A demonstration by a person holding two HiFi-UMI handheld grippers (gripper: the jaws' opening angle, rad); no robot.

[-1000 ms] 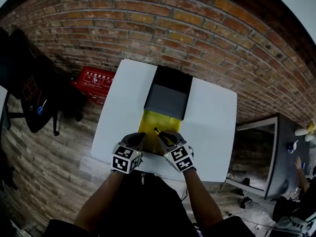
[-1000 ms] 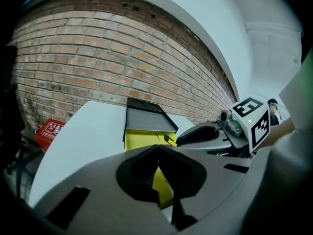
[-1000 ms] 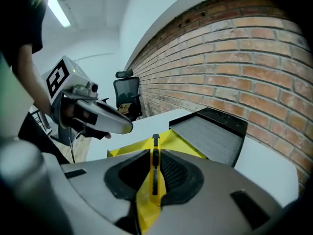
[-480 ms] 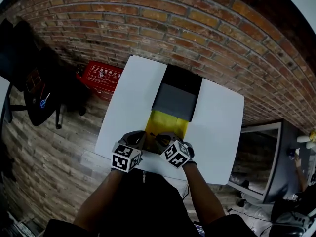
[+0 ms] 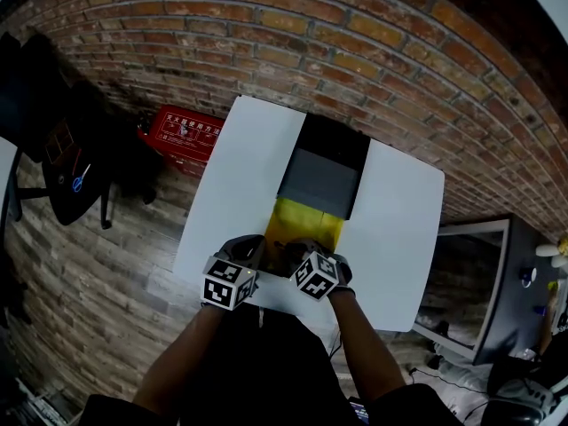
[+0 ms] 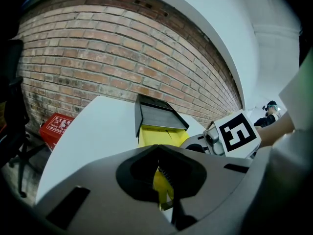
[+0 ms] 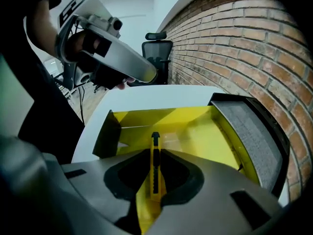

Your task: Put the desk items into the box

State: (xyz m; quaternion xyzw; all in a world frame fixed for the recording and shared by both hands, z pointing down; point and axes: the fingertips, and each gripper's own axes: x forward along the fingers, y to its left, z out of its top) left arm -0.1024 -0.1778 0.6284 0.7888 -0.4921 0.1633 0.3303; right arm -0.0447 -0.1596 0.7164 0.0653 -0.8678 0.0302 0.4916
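Yellow plastic utility knife (image 7: 154, 173), likely light, stiff and slick: our right gripper (image 7: 155, 153) clamps it mid-body over the near end of the yellow box (image 7: 195, 116); the blade end is best avoided. Our left gripper (image 6: 157, 150) sits closed by the box's near-left corner.

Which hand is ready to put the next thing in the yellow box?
Right. The right gripper holds the utility knife, pointing down over the open yellow box. The left gripper is closed on the box's near edge and carries nothing to drop.
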